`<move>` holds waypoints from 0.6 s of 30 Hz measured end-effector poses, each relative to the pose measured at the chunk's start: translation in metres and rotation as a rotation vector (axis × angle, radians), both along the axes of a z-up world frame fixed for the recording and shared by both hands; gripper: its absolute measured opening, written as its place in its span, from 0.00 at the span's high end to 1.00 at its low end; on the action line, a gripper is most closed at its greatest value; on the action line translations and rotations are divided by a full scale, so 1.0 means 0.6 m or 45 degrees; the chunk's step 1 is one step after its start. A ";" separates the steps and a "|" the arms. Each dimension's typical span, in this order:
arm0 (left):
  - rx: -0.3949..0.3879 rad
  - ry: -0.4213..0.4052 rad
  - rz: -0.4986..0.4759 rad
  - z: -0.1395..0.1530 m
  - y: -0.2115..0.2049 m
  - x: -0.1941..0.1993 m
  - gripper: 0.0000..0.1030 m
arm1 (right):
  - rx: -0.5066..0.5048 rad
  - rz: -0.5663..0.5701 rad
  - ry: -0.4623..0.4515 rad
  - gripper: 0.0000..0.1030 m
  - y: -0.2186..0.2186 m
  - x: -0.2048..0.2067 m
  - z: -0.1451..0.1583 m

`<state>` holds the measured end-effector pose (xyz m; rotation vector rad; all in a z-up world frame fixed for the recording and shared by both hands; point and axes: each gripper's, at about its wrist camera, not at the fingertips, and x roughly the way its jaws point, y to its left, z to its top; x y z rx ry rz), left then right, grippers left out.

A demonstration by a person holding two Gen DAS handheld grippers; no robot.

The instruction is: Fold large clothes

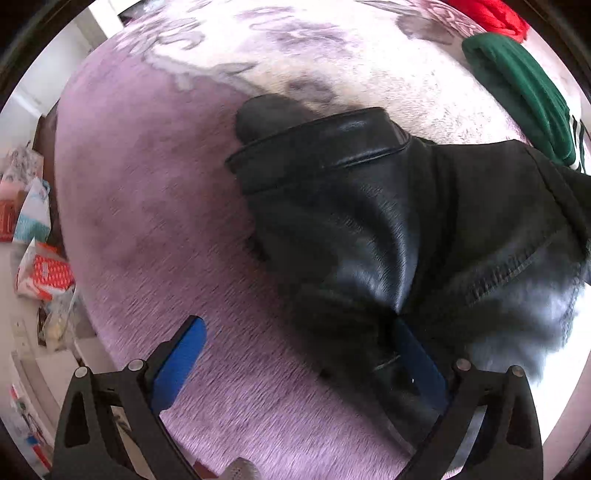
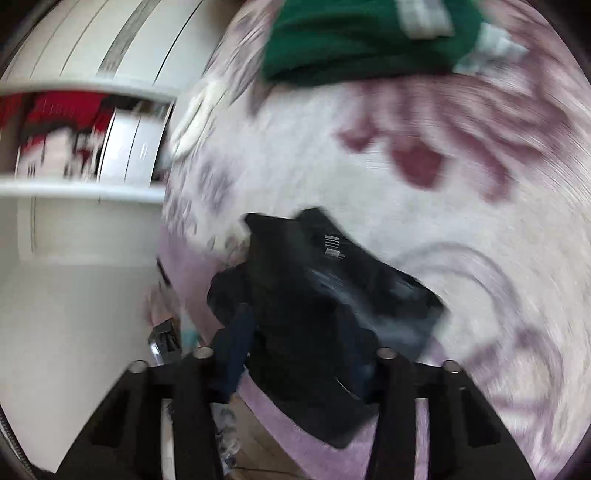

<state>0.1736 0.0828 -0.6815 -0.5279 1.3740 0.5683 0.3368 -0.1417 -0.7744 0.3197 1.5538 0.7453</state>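
Black leather-look jacket (image 1: pixel 369 221) spread across the centre and right of the left wrist view, its collar band (image 1: pixel 321 144) toward the upper middle and a stitched seam running to the right edge. The left hand-held gripper (image 1: pixel 299 369) stands wide apart: its left blue pad (image 1: pixel 177 365) lies over bare blanket, while the right pad is partly under a fold of the jacket, so nothing is pinched between them.

In the right wrist view, heavily blurred, the right hand-held gripper (image 2: pixel 295 354) has dark jacket fabric (image 2: pixel 325 295) bunched between its fingers; whether the pads actually press on it cannot be told.

Risks, as judged:
- the slick, heavy material may slide out of a partial grip
- with only one side possibly held, the garment could drag into a heap rather than fold along a line
- the bunched fabric may carry extra layers along

The jacket lies on a bed covered by a plush lilac blanket (image 1: pixel 147 221) with a pale floral pattern toward the top of the frame. A folded green garment (image 1: pixel 524 92) and something red (image 1: pixel 491 14) sit in the upper right. Coloured boxes (image 1: pixel 40 269) clutter the floor at the left edge; white shelving (image 2: pixel 85 192) fills the left of the right wrist view.
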 end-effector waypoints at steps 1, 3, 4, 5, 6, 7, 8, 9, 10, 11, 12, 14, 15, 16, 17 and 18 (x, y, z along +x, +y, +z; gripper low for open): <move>-0.007 -0.009 0.025 0.009 0.006 -0.012 0.00 | -0.085 0.039 -0.016 0.59 0.030 0.006 -0.014; -0.033 -0.045 0.095 0.027 0.019 -0.033 0.00 | -0.224 0.067 -0.017 0.66 0.087 0.009 -0.041; -0.044 -0.064 0.134 0.036 0.025 -0.043 0.00 | -0.263 0.057 0.002 0.67 0.099 0.016 -0.054; -0.054 -0.084 0.180 0.045 0.033 -0.053 0.00 | -0.278 0.046 0.016 0.67 0.104 0.027 -0.061; -0.073 -0.111 0.233 0.053 0.042 -0.064 0.00 | -0.291 0.046 0.024 0.67 0.107 0.031 -0.059; -0.122 -0.153 0.290 0.055 0.053 -0.074 0.00 | -0.298 0.052 0.040 0.66 0.111 0.037 -0.054; -0.161 -0.177 0.324 0.053 0.060 -0.078 0.00 | -0.293 0.058 0.056 0.66 0.115 0.042 -0.049; -0.236 -0.208 0.375 0.042 0.070 -0.081 0.00 | -0.277 0.060 0.068 0.65 0.110 0.046 -0.045; -0.307 -0.227 0.411 0.030 0.076 -0.079 0.00 | -0.249 0.058 0.081 0.63 0.101 0.046 -0.036; -0.390 -0.246 0.455 0.012 0.077 -0.069 0.00 | -0.220 0.052 0.086 0.62 0.101 0.045 -0.022; -0.472 -0.276 0.502 -0.009 0.085 -0.066 0.01 | -0.179 0.037 0.085 0.59 0.090 0.044 -0.012; -0.539 -0.298 0.572 -0.032 0.088 -0.059 0.05 | -0.148 0.017 0.085 0.52 0.045 0.020 0.012; -0.555 -0.337 0.610 -0.036 0.092 -0.058 0.26 | -0.146 -0.007 0.083 0.46 0.035 0.017 0.019; -0.550 -0.368 0.620 -0.031 0.091 -0.056 0.38 | -0.154 -0.036 0.081 0.44 0.024 0.015 0.023; -0.519 -0.402 0.588 -0.018 0.088 -0.048 0.61 | -0.159 -0.058 0.082 0.44 0.018 0.012 0.026; -0.462 -0.391 0.559 -0.006 0.082 -0.042 0.64 | -0.154 -0.079 0.088 0.44 0.010 0.012 0.030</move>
